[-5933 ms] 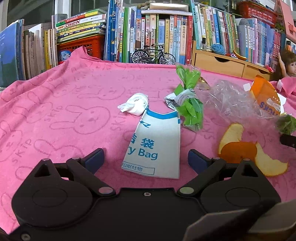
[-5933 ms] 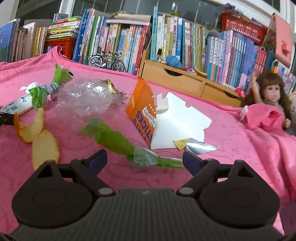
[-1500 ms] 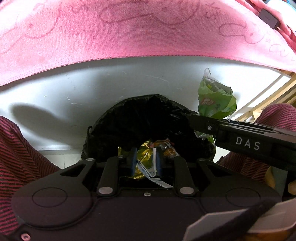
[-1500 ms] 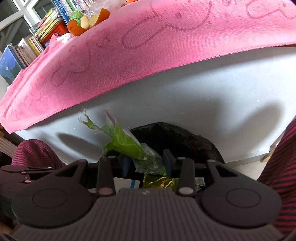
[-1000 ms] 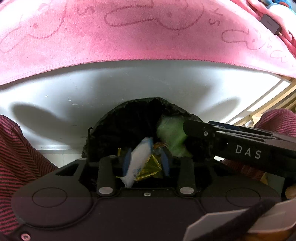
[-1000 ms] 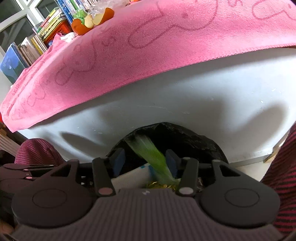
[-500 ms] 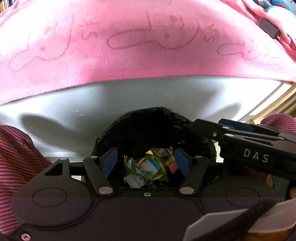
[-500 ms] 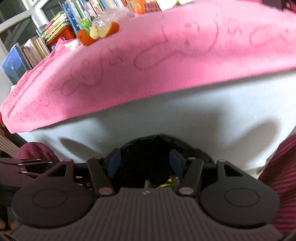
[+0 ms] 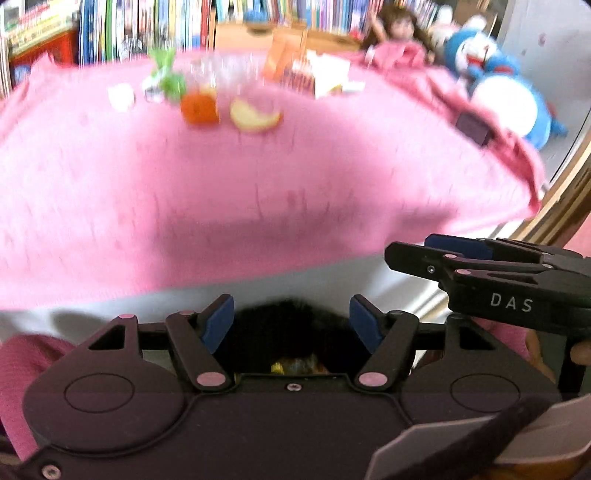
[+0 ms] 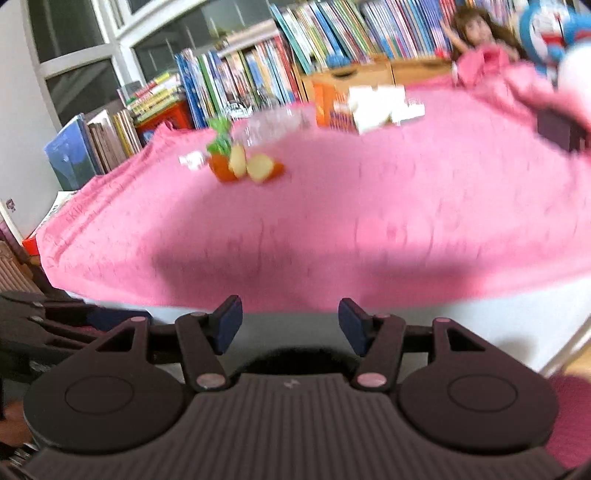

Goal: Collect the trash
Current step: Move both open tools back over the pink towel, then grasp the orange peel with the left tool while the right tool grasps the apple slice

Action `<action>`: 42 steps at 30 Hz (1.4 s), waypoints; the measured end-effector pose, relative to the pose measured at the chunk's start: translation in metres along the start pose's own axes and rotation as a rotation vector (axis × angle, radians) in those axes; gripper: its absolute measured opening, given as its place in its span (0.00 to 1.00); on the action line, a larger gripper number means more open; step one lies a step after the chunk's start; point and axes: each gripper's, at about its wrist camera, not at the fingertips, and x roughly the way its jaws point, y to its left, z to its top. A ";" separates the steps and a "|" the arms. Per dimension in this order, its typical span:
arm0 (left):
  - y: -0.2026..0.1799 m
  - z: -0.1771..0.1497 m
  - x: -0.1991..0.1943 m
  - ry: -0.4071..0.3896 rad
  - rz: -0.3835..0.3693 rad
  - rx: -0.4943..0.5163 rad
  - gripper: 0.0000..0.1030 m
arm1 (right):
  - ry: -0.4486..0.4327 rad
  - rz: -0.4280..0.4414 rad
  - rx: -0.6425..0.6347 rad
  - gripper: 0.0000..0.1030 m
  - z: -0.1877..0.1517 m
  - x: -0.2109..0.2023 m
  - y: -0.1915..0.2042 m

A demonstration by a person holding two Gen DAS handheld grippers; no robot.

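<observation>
Both grippers are open and empty, held low in front of the table edge. My left gripper [image 9: 291, 321] hangs over the black trash bag [image 9: 288, 332], where bits of wrappers [image 9: 295, 365] show. My right gripper [image 10: 290, 325] sits above the same bag [image 10: 295, 356]; it also appears as a black tool [image 9: 491, 273] at the right of the left wrist view. Far back on the pink cloth [image 9: 258, 177] lie orange peel pieces [image 9: 199, 107] [image 10: 243, 166], a green wrapper [image 9: 166, 74], a white wad [image 9: 120, 96], clear plastic [image 9: 221, 74], an orange snack bag [image 9: 288, 62] and white paper [image 10: 376, 103]. The frames are blurred.
Rows of books [image 10: 258, 74] and a wooden drawer unit [image 10: 354, 77] line the back. A doll [image 9: 395, 26] and a blue plush toy [image 9: 498, 74] sit at the right. A person's striped sleeve [image 9: 26, 354] shows at the lower left.
Both grippers let their trash drop into the black bag and opened. They then tilted up from the bag toward the tabletop, which now fills both views.
</observation>
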 end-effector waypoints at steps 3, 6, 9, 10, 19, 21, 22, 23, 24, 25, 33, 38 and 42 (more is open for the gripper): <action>0.008 0.014 -0.010 -0.053 0.006 -0.032 0.66 | -0.041 -0.032 -0.030 0.70 0.015 -0.004 -0.002; 0.018 0.027 -0.011 -0.100 0.053 -0.065 0.67 | -0.077 -0.049 -0.040 0.70 0.028 -0.001 -0.007; 0.033 0.039 -0.005 -0.166 0.104 -0.110 0.74 | -0.107 -0.064 -0.076 0.72 0.033 0.011 -0.004; 0.038 0.044 -0.002 -0.187 0.121 -0.122 0.74 | -0.114 -0.069 -0.093 0.73 0.035 0.016 -0.001; 0.067 0.078 0.053 -0.357 0.202 -0.132 0.80 | -0.123 -0.073 -0.235 0.77 0.047 0.071 0.018; 0.073 0.087 0.064 -0.357 0.196 -0.161 0.80 | -0.114 -0.067 -0.256 0.78 0.055 0.083 0.019; 0.076 0.090 0.068 -0.356 0.194 -0.174 0.80 | -0.112 -0.066 -0.268 0.78 0.057 0.088 0.020; 0.080 0.095 0.073 -0.353 0.185 -0.179 0.80 | -0.112 -0.065 -0.279 0.78 0.060 0.092 0.020; 0.082 0.098 0.077 -0.351 0.178 -0.182 0.80 | -0.109 -0.061 -0.292 0.78 0.063 0.097 0.021; 0.085 0.103 0.081 -0.348 0.180 -0.186 0.80 | -0.105 -0.058 -0.302 0.79 0.065 0.101 0.021; 0.101 0.129 0.115 -0.255 0.168 -0.212 0.82 | -0.053 -0.011 -0.340 0.79 0.079 0.137 0.028; 0.109 0.138 0.126 -0.249 0.119 -0.239 0.75 | -0.034 -0.005 -0.388 0.79 0.087 0.155 0.036; 0.111 0.143 0.135 -0.222 0.078 -0.255 0.43 | -0.007 0.010 -0.392 0.77 0.092 0.166 0.039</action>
